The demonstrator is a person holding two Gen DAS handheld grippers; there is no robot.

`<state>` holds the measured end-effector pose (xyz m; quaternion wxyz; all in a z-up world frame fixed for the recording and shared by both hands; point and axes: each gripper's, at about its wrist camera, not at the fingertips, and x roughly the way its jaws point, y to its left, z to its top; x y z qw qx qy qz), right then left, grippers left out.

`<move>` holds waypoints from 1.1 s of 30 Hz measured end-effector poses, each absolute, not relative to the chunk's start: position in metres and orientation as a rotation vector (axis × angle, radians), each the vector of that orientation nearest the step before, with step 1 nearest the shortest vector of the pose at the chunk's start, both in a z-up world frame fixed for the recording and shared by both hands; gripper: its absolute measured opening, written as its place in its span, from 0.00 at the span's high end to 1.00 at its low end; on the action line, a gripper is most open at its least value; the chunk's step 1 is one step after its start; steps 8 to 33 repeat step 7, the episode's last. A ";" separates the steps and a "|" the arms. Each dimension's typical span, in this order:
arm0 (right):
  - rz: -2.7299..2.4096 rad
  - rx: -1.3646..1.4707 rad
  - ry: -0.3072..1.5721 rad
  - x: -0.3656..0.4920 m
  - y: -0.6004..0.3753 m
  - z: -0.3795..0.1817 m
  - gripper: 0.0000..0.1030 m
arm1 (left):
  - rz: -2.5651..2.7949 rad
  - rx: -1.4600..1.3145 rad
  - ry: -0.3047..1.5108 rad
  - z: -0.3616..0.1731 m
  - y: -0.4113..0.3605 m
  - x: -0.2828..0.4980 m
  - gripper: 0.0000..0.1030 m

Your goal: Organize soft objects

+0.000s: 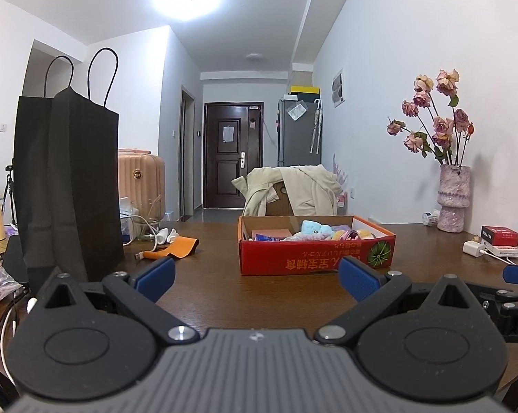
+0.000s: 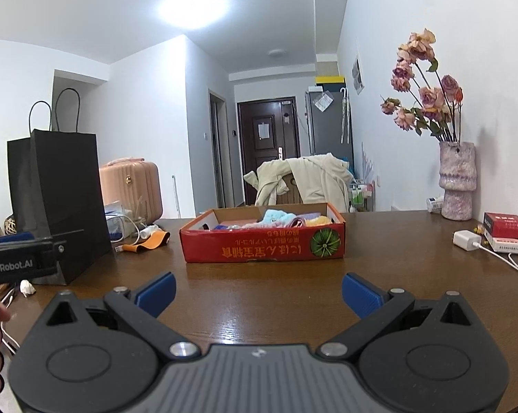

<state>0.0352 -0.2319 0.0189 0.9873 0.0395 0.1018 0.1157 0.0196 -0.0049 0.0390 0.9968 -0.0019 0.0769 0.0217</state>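
Note:
A red cardboard box (image 1: 314, 256) (image 2: 262, 246) sits on the brown table, holding several soft items: a light blue plush (image 1: 314, 229) (image 2: 276, 216), a purple cloth, a yellow plush (image 1: 364, 233) and a pink piece (image 1: 271, 233). My left gripper (image 1: 257, 277) hovers open just in front of the box with nothing between its blue pads. My right gripper (image 2: 259, 292) is also open and empty, a short way back from the box. The right gripper shows at the right edge of the left wrist view (image 1: 515, 289); the left one sits at the left edge of the right wrist view (image 2: 21, 258).
A tall black paper bag (image 1: 68, 186) (image 2: 57, 203) stands at the left. An orange strap (image 1: 176, 246) and white cables lie beside it. A vase of dried roses (image 1: 453, 199) (image 2: 457, 182), a charger (image 2: 465, 240) and a red packet (image 2: 505, 225) stand at the right. A draped chair stands behind the table.

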 end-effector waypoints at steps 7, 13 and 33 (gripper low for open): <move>0.229 0.082 0.178 0.032 -0.233 0.024 0.00 | 0.036 -0.013 0.146 0.040 -0.004 0.018 0.00; 0.229 0.082 0.178 0.032 -0.233 0.024 0.00 | 0.036 -0.013 0.146 0.040 -0.004 0.018 0.00; 0.229 0.082 0.178 0.032 -0.233 0.024 0.00 | 0.036 -0.013 0.146 0.040 -0.004 0.018 0.00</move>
